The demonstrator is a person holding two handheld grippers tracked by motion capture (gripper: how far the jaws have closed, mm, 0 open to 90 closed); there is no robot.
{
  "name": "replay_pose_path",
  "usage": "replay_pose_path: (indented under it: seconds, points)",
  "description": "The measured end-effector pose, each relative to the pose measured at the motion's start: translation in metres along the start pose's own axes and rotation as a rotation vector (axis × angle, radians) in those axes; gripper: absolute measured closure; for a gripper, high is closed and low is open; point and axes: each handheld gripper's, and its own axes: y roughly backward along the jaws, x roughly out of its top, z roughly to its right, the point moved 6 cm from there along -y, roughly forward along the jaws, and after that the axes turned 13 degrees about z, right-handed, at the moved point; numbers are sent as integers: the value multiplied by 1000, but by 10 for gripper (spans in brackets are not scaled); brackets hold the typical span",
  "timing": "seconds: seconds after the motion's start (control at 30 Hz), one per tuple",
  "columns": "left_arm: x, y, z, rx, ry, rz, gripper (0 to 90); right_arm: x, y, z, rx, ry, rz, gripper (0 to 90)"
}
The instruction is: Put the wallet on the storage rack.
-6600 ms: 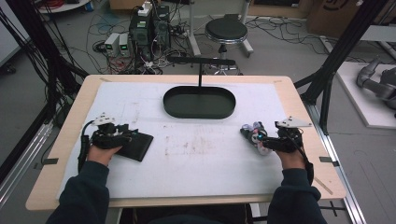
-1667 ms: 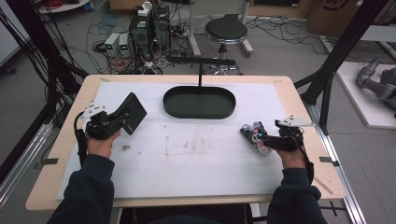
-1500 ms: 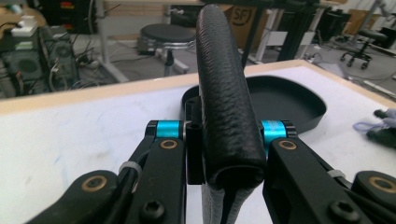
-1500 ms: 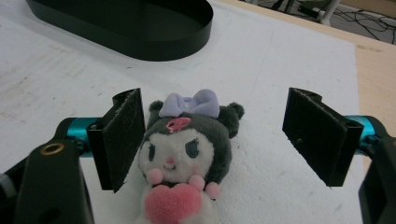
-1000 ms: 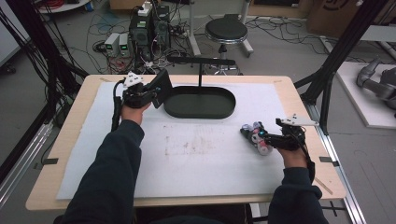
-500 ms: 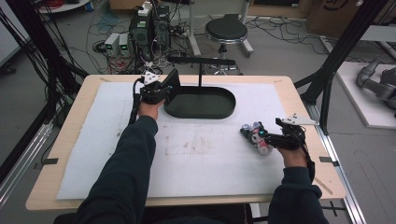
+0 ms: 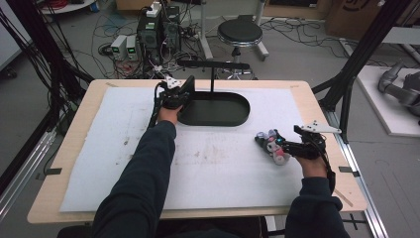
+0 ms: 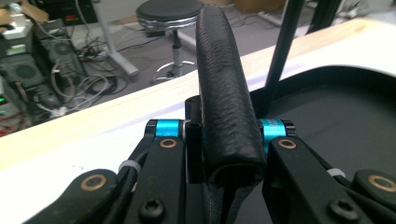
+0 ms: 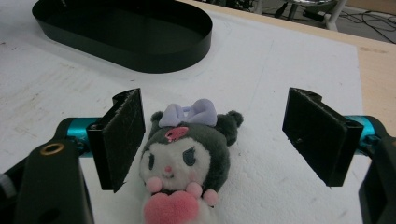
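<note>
My left gripper (image 7: pixel 182 94) is shut on a black leather-like pouch (image 7: pixel 188 86), held on edge just above the left end of the black oval tray (image 7: pixel 223 110). In the left gripper view the pouch (image 8: pixel 226 93) stands upright between the jaws, with the tray floor (image 8: pixel 336 121) to its right. A small plush toy (image 7: pixel 275 150) with a purple bow and a pink heart lies on the white mat at the right. My right gripper (image 7: pixel 268 142) is open around it. In the right gripper view the plush toy (image 9: pixel 187 158) lies nearer the left pad (image 9: pixel 123 135).
A black T-shaped stand (image 7: pixel 213 74) rises from the tray's far side; its post (image 8: pixel 280 51) is close to the right of the pouch. A white mat (image 7: pixel 99 148) covers the wooden table. A stool (image 7: pixel 239 32) and cabled boxes (image 7: pixel 158 29) sit beyond the far edge.
My left gripper lifted the black pouch off the mat's left side and carried it away and to the right, to the tray's left end. The right gripper and plush toy stayed put.
</note>
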Motion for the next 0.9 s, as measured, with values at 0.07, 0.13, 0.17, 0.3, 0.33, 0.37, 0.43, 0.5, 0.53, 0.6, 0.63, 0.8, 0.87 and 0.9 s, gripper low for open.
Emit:
replay_pose_path:
  seconds: [0.07, 0.13, 0.17, 0.3, 0.33, 0.37, 0.43, 0.5, 0.53, 0.6, 0.63, 0.8, 0.87, 0.9]
  points:
    - [-3, -2, 2, 2, 4, -19, 760, 0, 0, 0, 2, -1, 1, 214]
    - [-4, -2, 4, -2, 34, -20, 686, 0, 1, 0, 4, 0, 3, 214]
    - [-4, -3, 6, -6, 71, -19, 605, 0, 1, 0, 4, 0, 3, 214]
    - [0, 1, 9, -37, 120, -22, 494, 0, 2, 0, 4, 0, 4, 214]
    - [2, 4, 11, -50, 134, -16, 473, 0, 2, 0, 5, 1, 4, 214]
    - [3, 6, 12, -65, 145, -11, 471, 1, 2, -1, 6, 2, 8, 214]
    - [4, 9, 15, -88, 149, -13, 495, 1, 2, -1, 6, 1, 8, 214]
    - [4, 12, 19, -108, 143, -13, 566, 2, 2, -2, 6, 2, 11, 214]
    - [4, 13, 20, -115, 144, -14, 578, 2, 3, -3, 6, 0, 9, 214]
    - [3, 15, 26, -133, 125, -22, 588, 3, 3, -3, 8, 2, 14, 214]
    - [3, 16, 28, -140, 119, -24, 589, 3, 4, -3, 9, 4, 13, 214]
    - [4, 16, 38, -160, 123, -15, 553, 2, 3, -3, 12, 7, 10, 215]
    - [4, 16, 40, -165, 117, -12, 612, 2, 3, -4, 11, 5, 9, 215]
    - [4, 16, 40, -154, 98, -15, 654, 2, 3, -4, 12, 4, 9, 215]
